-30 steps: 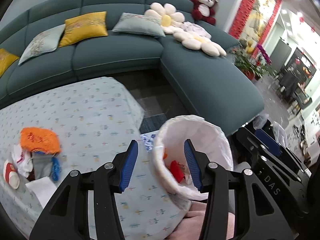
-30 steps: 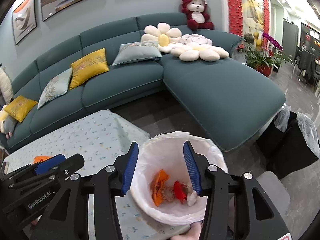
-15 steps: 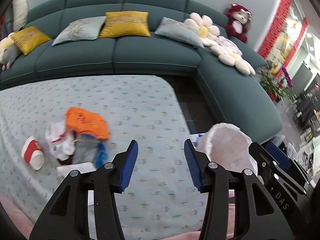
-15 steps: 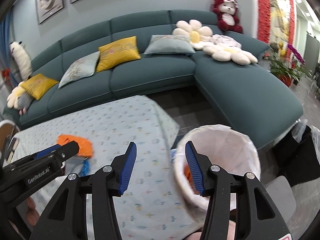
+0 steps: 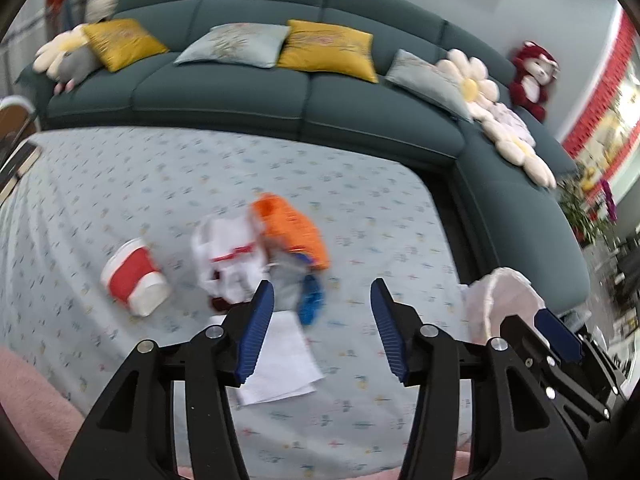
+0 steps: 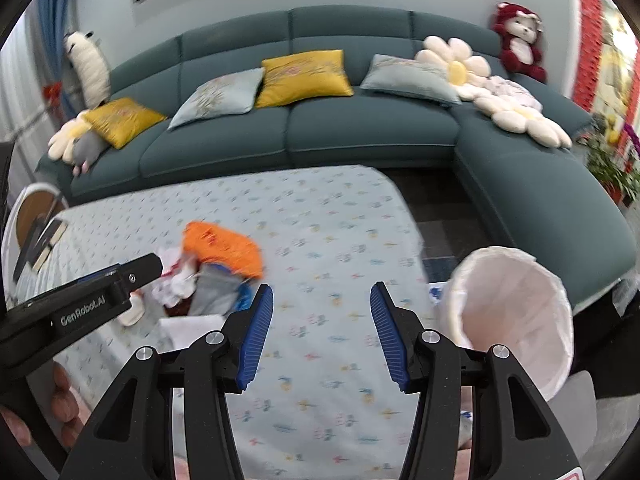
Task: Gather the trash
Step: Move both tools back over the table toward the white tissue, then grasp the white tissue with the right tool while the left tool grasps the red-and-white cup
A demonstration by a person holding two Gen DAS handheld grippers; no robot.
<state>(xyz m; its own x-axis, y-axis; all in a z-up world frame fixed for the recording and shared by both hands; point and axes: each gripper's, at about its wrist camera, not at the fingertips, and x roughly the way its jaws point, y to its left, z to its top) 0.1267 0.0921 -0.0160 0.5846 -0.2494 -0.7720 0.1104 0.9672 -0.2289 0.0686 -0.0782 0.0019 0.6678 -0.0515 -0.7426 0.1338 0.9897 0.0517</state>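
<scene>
A pile of trash lies on the cloth-covered table: an orange wrapper, a white plastic bag with red print, a tipped red-and-white cup, a grey packet, a blue scrap and a white paper sheet. My left gripper hovers just right of the pile, its jaws opening with nothing between them. My right gripper is open over bare cloth, between the orange wrapper and the white-lined bin. The bin stands off the table's right end.
A teal corner sofa with cushions and plush toys runs behind the table and down its right side. Dark floor separates them. A book lies at the table's far left. A hand holds the left gripper's body.
Both views have swung left, from above the bin to the trash pile. The bin has slid to the right edge of both views. Both grippers stay empty.
</scene>
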